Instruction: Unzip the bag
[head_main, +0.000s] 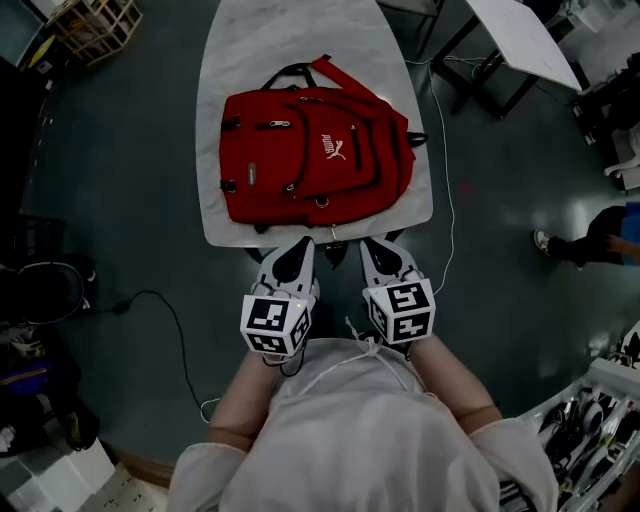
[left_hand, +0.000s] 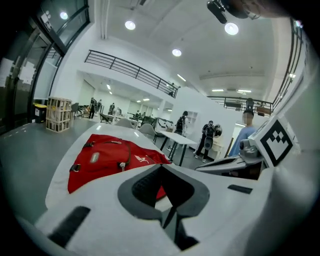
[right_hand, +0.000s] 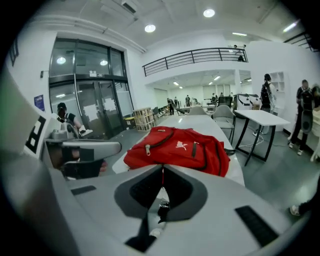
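The red backpack (head_main: 310, 160) lies flat on the pale table (head_main: 290, 40), with its zippers closed and its straps toward the far end. The left gripper (head_main: 297, 250) and the right gripper (head_main: 380, 248) are side by side just before the near edge of the table, not touching the bag. Both have their jaws pressed together with nothing between them.

Bystander (head_main: 585, 246) half beyond right edge
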